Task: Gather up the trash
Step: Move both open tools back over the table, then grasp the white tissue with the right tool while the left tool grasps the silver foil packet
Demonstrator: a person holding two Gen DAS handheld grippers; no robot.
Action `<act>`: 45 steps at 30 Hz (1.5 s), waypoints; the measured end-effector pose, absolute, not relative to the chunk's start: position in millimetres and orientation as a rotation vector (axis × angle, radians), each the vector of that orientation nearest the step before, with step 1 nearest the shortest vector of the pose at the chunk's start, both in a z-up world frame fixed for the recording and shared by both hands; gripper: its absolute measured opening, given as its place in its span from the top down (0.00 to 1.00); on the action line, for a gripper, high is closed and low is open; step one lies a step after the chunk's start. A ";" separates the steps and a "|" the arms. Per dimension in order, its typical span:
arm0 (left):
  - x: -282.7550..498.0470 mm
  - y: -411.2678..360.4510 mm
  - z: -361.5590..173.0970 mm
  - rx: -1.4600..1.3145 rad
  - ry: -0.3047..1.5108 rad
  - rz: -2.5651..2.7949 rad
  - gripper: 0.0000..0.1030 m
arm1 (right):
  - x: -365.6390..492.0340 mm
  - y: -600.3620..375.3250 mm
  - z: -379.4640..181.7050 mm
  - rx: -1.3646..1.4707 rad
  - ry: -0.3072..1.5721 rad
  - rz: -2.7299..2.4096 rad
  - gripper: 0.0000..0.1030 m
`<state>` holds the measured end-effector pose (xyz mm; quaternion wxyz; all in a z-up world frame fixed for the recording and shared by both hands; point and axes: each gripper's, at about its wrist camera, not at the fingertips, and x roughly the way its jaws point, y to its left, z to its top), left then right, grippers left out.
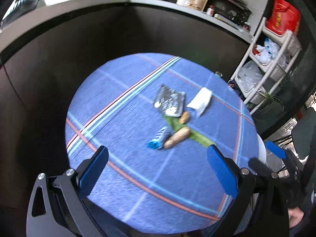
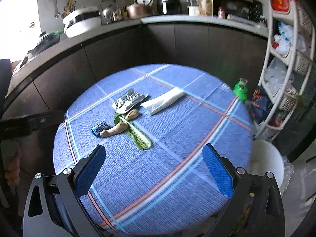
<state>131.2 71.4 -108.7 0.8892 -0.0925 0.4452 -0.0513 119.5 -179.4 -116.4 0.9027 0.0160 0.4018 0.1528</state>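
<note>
Trash lies near the middle of a round table with a blue plaid cloth (image 1: 122,177) (image 2: 177,177): a silver foil packet (image 1: 170,100) (image 2: 128,100), a white folded wrapper (image 1: 200,100) (image 2: 164,101), a small blue wrapper (image 1: 159,139) (image 2: 99,128), two tan peel pieces (image 1: 176,138) (image 2: 115,130) and a green leaf (image 1: 199,138) (image 2: 141,140). My left gripper (image 1: 158,167) hovers open above the near part of the table, short of the trash. My right gripper (image 2: 154,167) is also open and empty, nearer the table's edge.
A white bin (image 2: 266,162) stands on the floor by the table's right edge. A green bottle (image 2: 241,90) sits at the table's far right rim. A white rack (image 2: 286,69) with bags stands on the right. Dark cabinets and a cluttered counter (image 2: 177,17) curve behind.
</note>
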 end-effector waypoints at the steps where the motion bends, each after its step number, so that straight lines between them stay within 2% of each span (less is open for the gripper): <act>1: 131.5 76.1 -111.7 -0.196 0.931 -0.106 0.04 | 126.1 -177.2 -119.8 0.042 0.845 0.314 0.09; 6: 134.9 89.7 -123.0 -0.198 0.939 -0.120 0.04 | 172.2 -164.3 -131.9 0.102 0.895 0.288 0.10; 8: 137.9 93.3 -126.9 -0.199 0.943 -0.132 0.06 | 189.0 -157.3 -135.8 0.097 0.907 0.264 0.15; 10: 141.4 94.3 -129.5 -0.199 0.947 -0.145 0.11 | 209.5 -151.2 -141.1 0.103 0.926 0.231 0.25; 11: 144.1 95.5 -131.6 -0.198 0.951 -0.153 0.11 | 217.0 -151.3 -143.3 0.114 0.933 0.222 0.26; 16: 160.9 101.9 -137.1 -0.215 0.968 -0.180 0.16 | 260.3 -143.7 -157.3 0.183 0.975 0.176 0.27; 23: 211.7 103.3 -138.8 -0.244 0.964 -0.241 0.16 | 295.0 -130.6 -176.4 0.176 1.023 0.128 0.28; 24: 220.7 102.5 -140.1 -0.252 0.969 -0.254 0.16 | 296.3 -129.9 -177.8 0.169 1.028 0.128 0.33; 25: 230.8 99.8 -141.6 -0.253 0.976 -0.266 0.16 | 297.0 -129.7 -179.5 0.160 1.038 0.127 0.46; 29: 259.9 78.6 -146.1 -0.238 1.004 -0.308 0.14 | 291.0 -136.7 -180.2 0.144 1.047 0.129 0.70; 30: 268.6 69.6 -149.0 -0.230 1.020 -0.325 0.14 | 290.3 -140.6 -180.5 0.153 1.052 0.136 0.86; 31: 276.6 59.7 -152.4 -0.212 1.033 -0.333 0.14 | 289.6 -145.2 -181.3 0.167 1.058 0.145 0.90; 34: 294.8 33.1 -162.5 -0.148 1.072 -0.340 0.13 | 281.8 -152.9 -178.1 0.148 1.054 0.156 0.94; 45: 330.5 -3.9 -193.0 -0.026 1.145 -0.292 0.14 | 257.4 -174.9 -164.6 0.138 1.012 0.159 0.95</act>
